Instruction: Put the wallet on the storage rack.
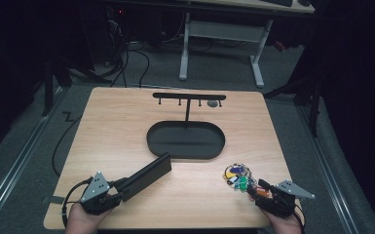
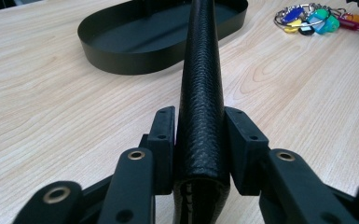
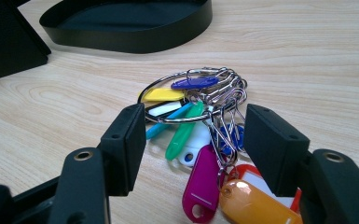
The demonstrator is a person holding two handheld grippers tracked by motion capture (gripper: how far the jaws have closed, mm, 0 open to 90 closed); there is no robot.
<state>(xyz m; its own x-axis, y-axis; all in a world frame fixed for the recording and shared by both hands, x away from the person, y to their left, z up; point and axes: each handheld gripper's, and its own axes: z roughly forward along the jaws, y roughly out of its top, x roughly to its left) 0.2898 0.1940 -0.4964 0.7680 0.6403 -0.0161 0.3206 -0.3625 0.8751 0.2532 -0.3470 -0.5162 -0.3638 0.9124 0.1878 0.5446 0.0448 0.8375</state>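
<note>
A light wooden table (image 1: 117,126) stands in a dark room, with a black oval tray (image 1: 185,140) at its middle; the left gripper (image 2: 199,140) has its jaws closed against both sides of a black leather case (image 2: 200,88), which points toward the tray; the right gripper (image 3: 193,140) stands open around a bunch of coloured key tags (image 3: 191,126), its pads apart from them.
</note>
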